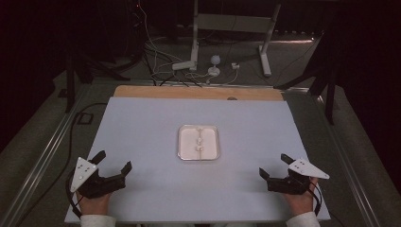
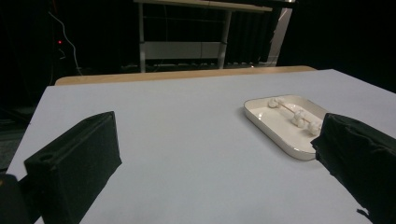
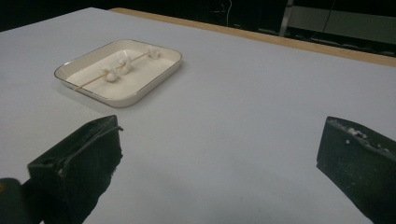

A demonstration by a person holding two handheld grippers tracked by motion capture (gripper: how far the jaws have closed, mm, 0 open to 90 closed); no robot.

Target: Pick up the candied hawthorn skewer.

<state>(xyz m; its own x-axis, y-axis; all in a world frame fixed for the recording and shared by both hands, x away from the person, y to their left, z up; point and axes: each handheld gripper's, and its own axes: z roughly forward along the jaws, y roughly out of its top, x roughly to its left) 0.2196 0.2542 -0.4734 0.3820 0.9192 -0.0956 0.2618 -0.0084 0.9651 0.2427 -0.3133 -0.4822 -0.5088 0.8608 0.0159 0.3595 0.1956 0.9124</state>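
Observation:
A small white rectangular tray point(image 1: 185, 149) lies in the middle of the pale table. In it lies a thin wooden skewer point(image 1: 200, 141) with three white lumps threaded on it, also plain in the left gripper view point(image 2: 299, 116) and the right gripper view point(image 3: 116, 69). My left gripper point(image 1: 113, 161) rests near the table's front left corner, jaws wide open and empty. Near the front right corner my right gripper point(image 1: 275, 165) rests the same way, open with nothing between its jaws. Both point toward the tray from well short of it.
The pale sheet point(image 1: 142, 127) covers a wooden tabletop whose bare edge point(image 1: 198, 92) shows at the far side. Beyond it, on the floor, stand a white frame point(image 1: 231, 28) and loose cables point(image 1: 161, 61). A black cable point(image 1: 71, 137) runs along the table's left.

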